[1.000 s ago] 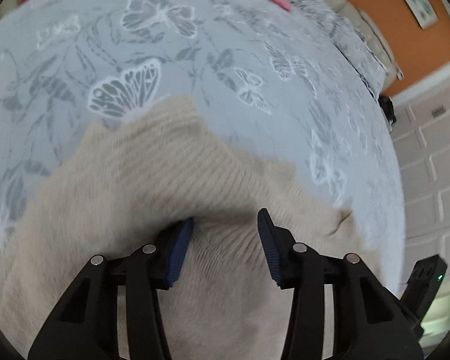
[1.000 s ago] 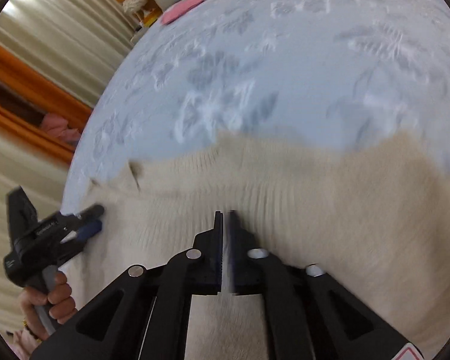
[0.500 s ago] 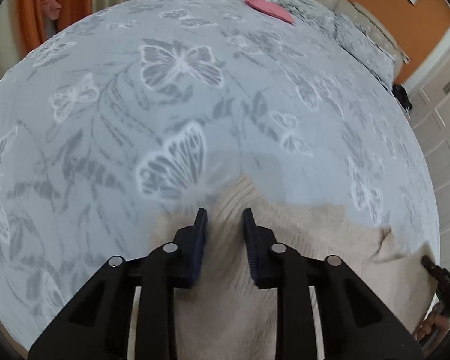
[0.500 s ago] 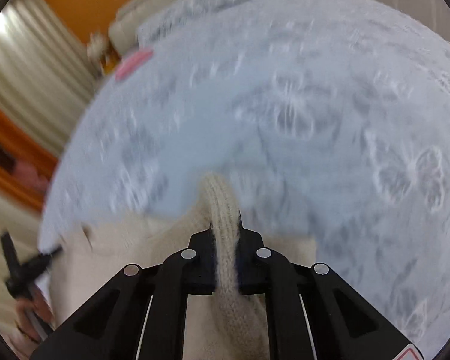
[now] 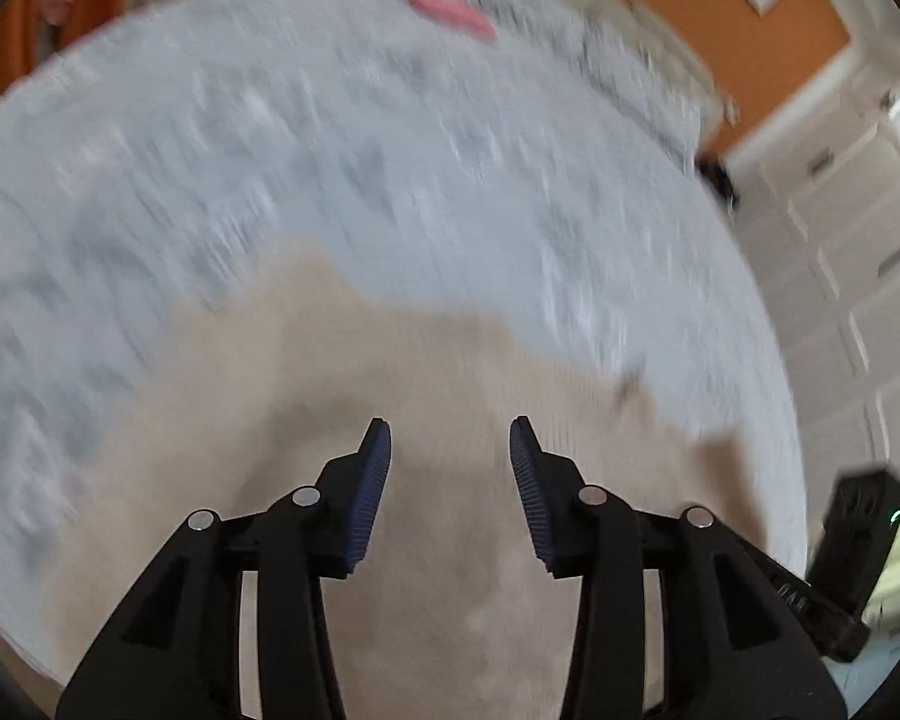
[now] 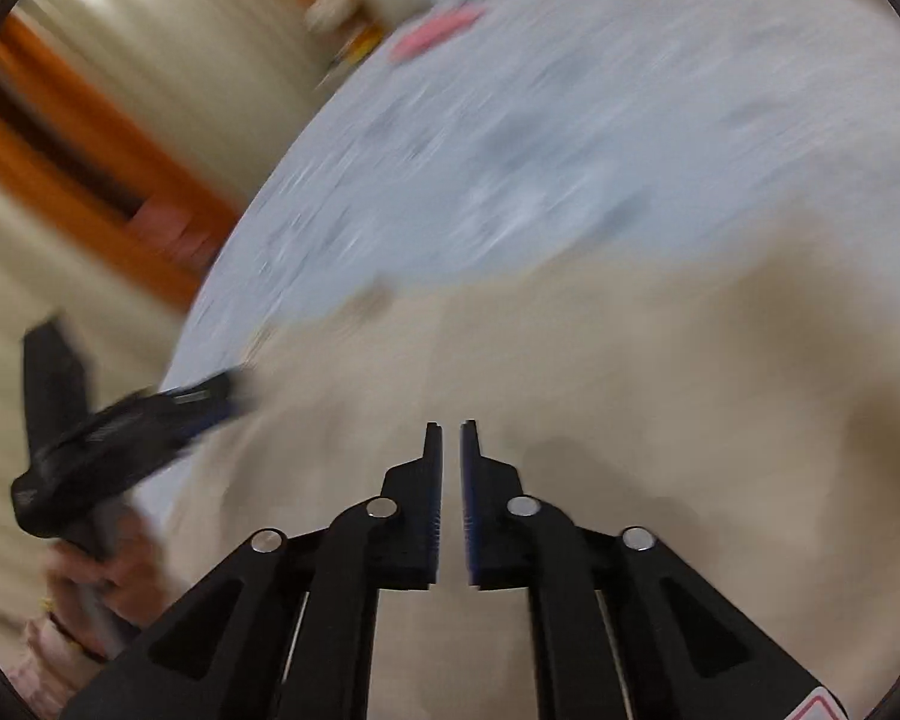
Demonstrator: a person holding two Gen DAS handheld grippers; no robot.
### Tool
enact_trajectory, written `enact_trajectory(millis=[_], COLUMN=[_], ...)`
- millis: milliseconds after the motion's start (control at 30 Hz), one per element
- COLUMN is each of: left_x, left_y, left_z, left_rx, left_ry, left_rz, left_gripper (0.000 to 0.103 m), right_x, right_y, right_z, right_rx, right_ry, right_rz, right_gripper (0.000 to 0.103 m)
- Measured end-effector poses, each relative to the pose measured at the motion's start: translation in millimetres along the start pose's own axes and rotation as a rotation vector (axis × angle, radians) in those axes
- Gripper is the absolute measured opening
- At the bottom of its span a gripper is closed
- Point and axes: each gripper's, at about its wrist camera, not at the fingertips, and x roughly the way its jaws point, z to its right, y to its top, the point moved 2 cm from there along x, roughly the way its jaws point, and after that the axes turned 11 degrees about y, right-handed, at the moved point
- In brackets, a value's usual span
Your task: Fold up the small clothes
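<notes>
A beige knitted garment (image 5: pixel 426 372) lies spread on the grey butterfly-print bedspread (image 5: pixel 330 150); it also fills the lower part of the right wrist view (image 6: pixel 630 372). My left gripper (image 5: pixel 450 438) is open and empty just above the garment. My right gripper (image 6: pixel 450 429) hangs over the garment with its jaws a narrow slit apart and nothing between them. The left gripper shows at the garment's left edge in the right wrist view (image 6: pixel 150 408). Both views are motion-blurred.
A pink item (image 5: pixel 450 9) lies at the far side of the bed, also in the right wrist view (image 6: pixel 438 33). Pillows (image 5: pixel 618 48) and an orange wall stand beyond. White cabinet doors (image 5: pixel 858 252) are to the right, curtains (image 6: pixel 168 66) to the left.
Both grippers have let go of the knit and pulled back over it. The left jaws opened wide; the right jaws parted slightly. The garment now lies flat.
</notes>
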Motion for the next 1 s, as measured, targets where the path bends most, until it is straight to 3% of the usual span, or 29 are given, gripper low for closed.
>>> enact_trajectory(millis=[67, 133, 267, 333, 400, 433, 467, 500, 533, 633, 800, 900, 933, 967, 1000], left_x=[25, 27, 22, 14, -8, -24, -34, -52, -63, -88, -85, -78, -73, -68, -63], left_y=[-10, -7, 3, 6, 1, -4, -9, -19, -27, -55, -100, -105, -105, -105, -103], left_z=[1, -10, -44, -61, -79, -88, -96, -109, -119, -159, -193, -176, -165, -158, -154], left_rx=[0.017, -0.004, -0.099, -0.143, -0.205, -0.228, -0.238, -0.251, -0.259, -0.290, -0.415, -0.384, -0.371, -0.366, -0.355], left_ry=[0.062, 0.046, -0.020, -0.042, -0.054, -0.054, -0.056, -0.051, -0.045, -0.037, -0.112, -0.144, -0.149, -0.145, -0.125], left_rz=[-0.023, 0.003, -0.031, -0.021, 0.005, 0.030, 0.049, 0.079, 0.096, 0.067, -0.073, -0.082, -0.078, -0.084, -0.094], left_gripper=[0.039, 0.032, 0.026, 0.024, 0.027, 0.036, 0.043, 0.061, 0.072, 0.077, 0.077, 0.077, 0.071, 0.058, 0.028], right_x=[30, 23, -77, -135, -185, -198, -207, -213, -216, -219, -174, -165, -164, -164, -166], right_y=[-5, 6, 10, -7, -24, -33, -41, -49, -63, -105, -145, -142, -141, -136, -132], right_z=[-7, 14, 115, 160, 160, 151, 144, 138, 130, 122, 133, 133, 132, 132, 129], right_rx=[-0.059, -0.040, 0.233, 0.376, 0.364, 0.320, 0.295, 0.271, 0.256, 0.268, 0.371, 0.393, 0.405, 0.421, 0.420], right_ry=[-0.054, -0.102, -0.265, -0.306, -0.422, -0.428, -0.416, -0.383, -0.337, -0.253, -0.151, -0.094, -0.051, -0.014, -0.020], right_rz=[-0.046, 0.000, 0.213, 0.305, 0.354, 0.359, 0.354, 0.336, 0.315, 0.255, 0.144, 0.112, 0.122, 0.143, 0.151], right_gripper=[0.000, 0.000, 0.000, 0.000, 0.013, 0.013, 0.014, 0.018, 0.031, 0.052, 0.054, 0.055, 0.042, 0.024, 0.017])
